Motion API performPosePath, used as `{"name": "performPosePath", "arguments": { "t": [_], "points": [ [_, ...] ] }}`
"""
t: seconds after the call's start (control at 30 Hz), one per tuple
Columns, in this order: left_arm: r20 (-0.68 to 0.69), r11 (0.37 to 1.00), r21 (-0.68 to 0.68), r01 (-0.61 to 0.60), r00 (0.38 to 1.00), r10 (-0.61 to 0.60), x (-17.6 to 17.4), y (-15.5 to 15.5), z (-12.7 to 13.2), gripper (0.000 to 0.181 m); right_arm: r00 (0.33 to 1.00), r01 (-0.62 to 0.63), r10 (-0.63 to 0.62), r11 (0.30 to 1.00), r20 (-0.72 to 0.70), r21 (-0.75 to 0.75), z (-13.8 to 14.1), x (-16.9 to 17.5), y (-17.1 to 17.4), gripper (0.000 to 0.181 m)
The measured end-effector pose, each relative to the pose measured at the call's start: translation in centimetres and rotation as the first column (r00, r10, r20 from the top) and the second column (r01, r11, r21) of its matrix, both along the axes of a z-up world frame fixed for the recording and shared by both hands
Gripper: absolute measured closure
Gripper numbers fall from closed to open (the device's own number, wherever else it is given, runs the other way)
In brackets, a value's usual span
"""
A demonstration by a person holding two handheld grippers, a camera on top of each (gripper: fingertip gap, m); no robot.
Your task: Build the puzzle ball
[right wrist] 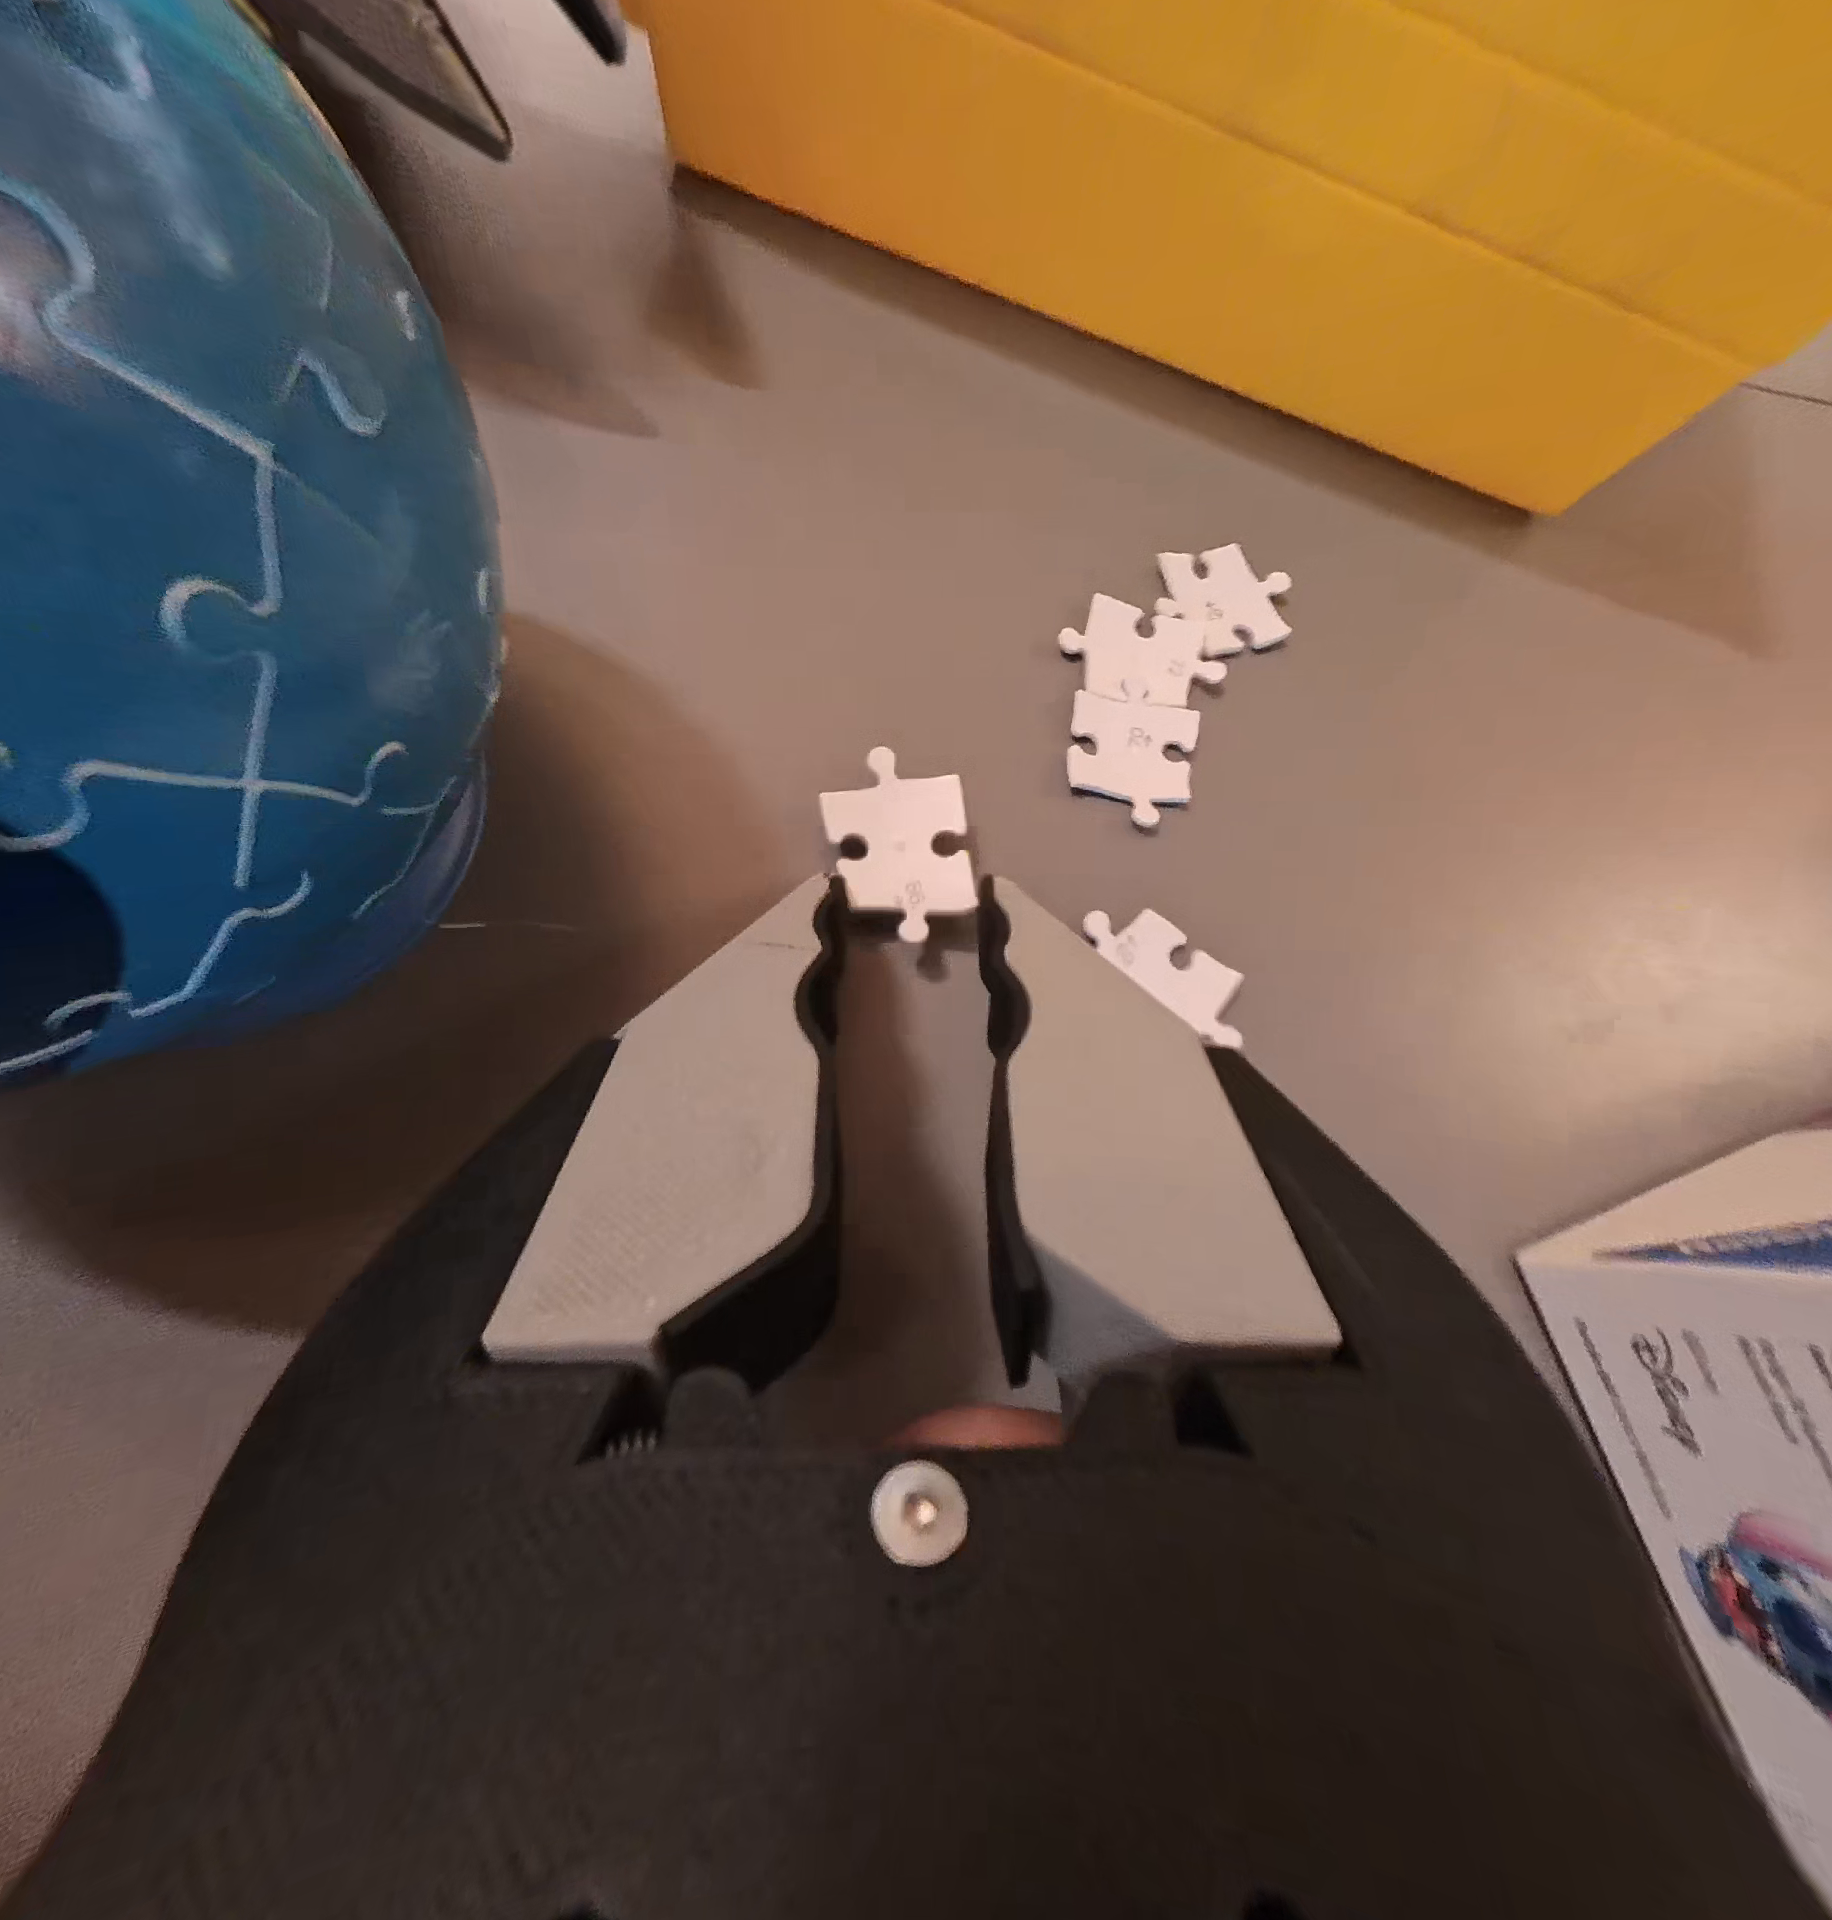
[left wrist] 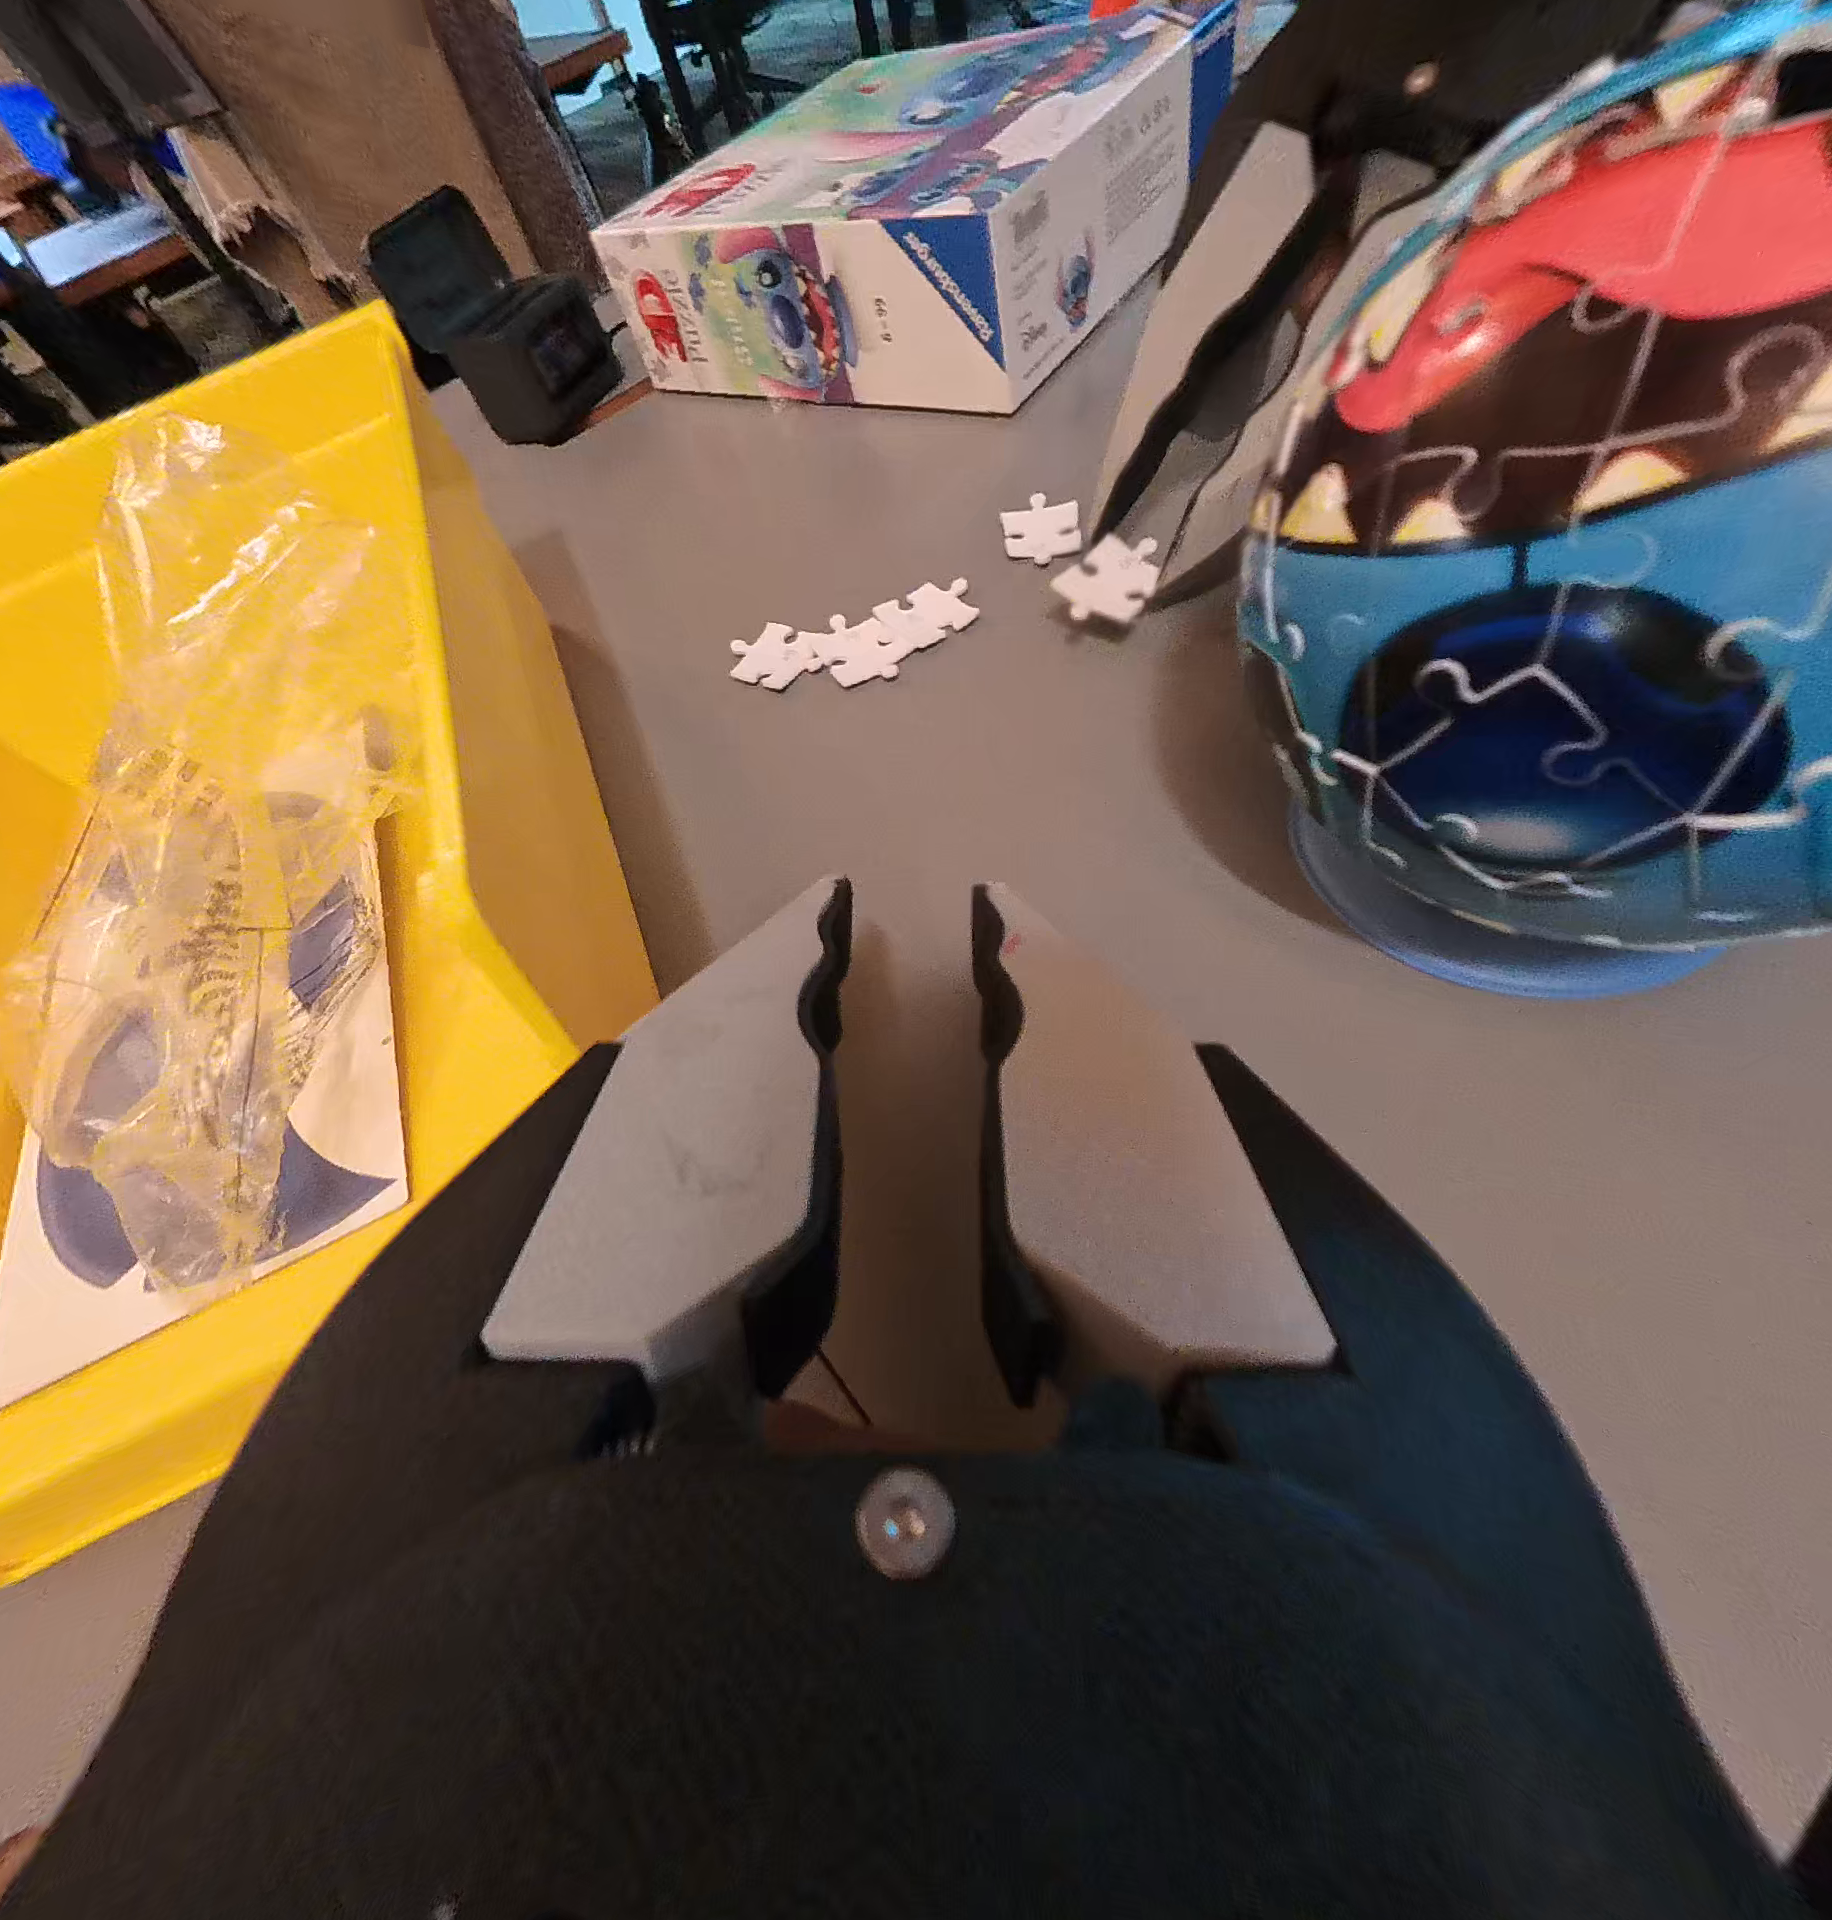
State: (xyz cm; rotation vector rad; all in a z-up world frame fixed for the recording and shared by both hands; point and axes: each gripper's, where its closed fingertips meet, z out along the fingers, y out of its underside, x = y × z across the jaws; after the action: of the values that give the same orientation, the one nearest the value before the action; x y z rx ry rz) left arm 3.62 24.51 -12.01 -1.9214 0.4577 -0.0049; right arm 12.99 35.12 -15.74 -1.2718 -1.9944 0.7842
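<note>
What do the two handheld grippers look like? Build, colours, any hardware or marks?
Both match: the left gripper and right gripper each have a wide matte black textured body that flares outward, two grey wedge-shaped fingers lined with black wavy-edged inner pads, and one silver screw centred on the body. The left one bears a small red mark near one fingertip. No cables or sleeves are visible.

Soft overhead indoor light, mild shadows, wide-angle edge distortion, slight blur.
</note>
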Motion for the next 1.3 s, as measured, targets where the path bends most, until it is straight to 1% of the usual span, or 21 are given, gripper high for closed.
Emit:
{"name": "performPosePath", "arguments": {
  "t": [0.07,0.13,0.2,0.3,0.33,0.37,0.43,0.5,0.57,0.7,0.8,0.83,0.87,0.93,1.0,1.07,1.1,1.13,1.2,1.3],
  "points": [
    [0.023,1.000,-0.009,-0.022,0.999,0.022,-0.4,0.2,0.4,0.162,0.997,0.057,-0.057,0.998,-0.045,0.002,1.0,0.3,1.1,0.159],
    [0.024,1.000,-0.020,-0.022,0.999,0.022,-0.3,0.7,2.0,0.161,0.987,0.119,-0.119,0.993,-0.106,-0.003,2.4,0.8,2.3,0.159],
    [0.062,1.000,0.001,0.004,0.998,-0.004,0.3,1.6,5.3,0.162,0.970,0.162,-0.165,0.986,-0.178,-0.032,4.2,1.4,2.9,0.160],
    [0.211,0.989,-0.052,0.141,0.969,-0.127,3.6,3.8,10.4,0.160,0.949,0.174,-0.185,0.983,-0.255,-0.066,6.7,2.4,2.5,0.159],
    [0.247,0.982,-0.062,0.179,0.956,-0.159,4.9,4.8,11.8,0.159,0.942,0.182,-0.191,0.982,-0.277,-0.056,7.3,2.6,2.3,0.159],
    [0.263,0.973,-0.086,0.212,0.947,-0.183,6.0,5.9,12.4,0.158,0.934,0.192,-0.196,0.980,-0.299,-0.042,8.0,2.9,2.2,0.160],
    [0.275,0.952,-0.185,0.243,0.943,-0.187,7.8,8.1,11.9,0.156,0.918,0.209,-0.204,0.978,-0.341,-0.022,9.2,3.3,2.0,0.159],
    [0.330,0.907,-0.283,0.311,0.920,-0.212,10.1,9.3,10.6,0.155,0.903,0.217,-0.202,0.976,-0.380,-0.002,10.2,3.7,1.6,0.159],
    [0.359,0.873,-0.346,0.343,0.908,-0.214,11.6,10.2,9.5,0.155,0.892,0.236,-0.201,0.971,-0.405,0.038,10.7,4.0,1.4,0.159],
    [0.347,0.858,-0.389,0.337,0.916,-0.202,12.7,11.7,8.2,0.156,0.885,0.254,-0.189,0.962,-0.426,0.102,10.7,4.4,1.1,0.159],
    [0.374,0.831,-0.426,0.359,0.906,-0.199,13.5,12.1,7.2,0.156,0.882,0.258,-0.193,0.961,-0.430,0.097,10.6,4.5,1.3,0.159],
    [0.375,0.824,-0.434,0.365,0.904,-0.203,13.7,12.2,6.9,0.160,0.880,0.257,-0.193,0.962,-0.434,0.093,10.7,4.5,1.3,0.159],
    [0.376,0.822,-0.430,0.374,0.902,-0.214,13.8,12.3,6.8,0.172,0.877,0.259,-0.194,0.961,-0.439,0.093,10.8,4.6,1.4,0.159],
    [0.392,0.822,-0.408,0.397,0.890,-0.235,14.2,12.5,7.2,0.181,0.875,0.272,-0.203,0.957,-0.439,0.100,10.8,4.7,1.7,0.160],
    [0.385,0.822,-0.395,0.411,0.886,-0.258,14.3,12.4,7.5,0.181,0.865,0.280,-0.205,0.955,-0.458,0.103,10.9,4.9,2.0,0.177],
    [0.362,0.838,-0.366,0.406,0.891,-0.274,14.2,12.4,8.0,0.181,0.861,0.262,-0.201,0.963,-0.467,0.069,11.3,5.1,1.9,0.177],
    [0.352,0.847,-0.352,0.400,0.894,-0.276,14.0,12.3,8.3,0.181,0.858,0.246,-0.203,0.969,-0.472,0.030,11.6,5.2,1.9,0.174],
    [0.340,0.847,-0.339,0.410,0.893,-0.296,14.0,12.0,8.6,0.181,0.851,0.228,-0.211,0.973,-0.482,-0.024,12.1,5.4,1.9,0.170],
    [0.298,0.846,-0.300,0.441,0.886,-0.356,14.3,11.0,9.2,0.181,0.840,0.163,-0.224,0.973,-0.494,-0.164,13.1,5.8,1.6,0.169],
    [0.245,0.858,-0.246,0.451,0.885,-0.395,14.8,10.0,10.1,0.181,0.834,0.042,-0.217,0.942,-0.508,-0.332,14.4,6.2,0.8,0.166]
  ]
}}
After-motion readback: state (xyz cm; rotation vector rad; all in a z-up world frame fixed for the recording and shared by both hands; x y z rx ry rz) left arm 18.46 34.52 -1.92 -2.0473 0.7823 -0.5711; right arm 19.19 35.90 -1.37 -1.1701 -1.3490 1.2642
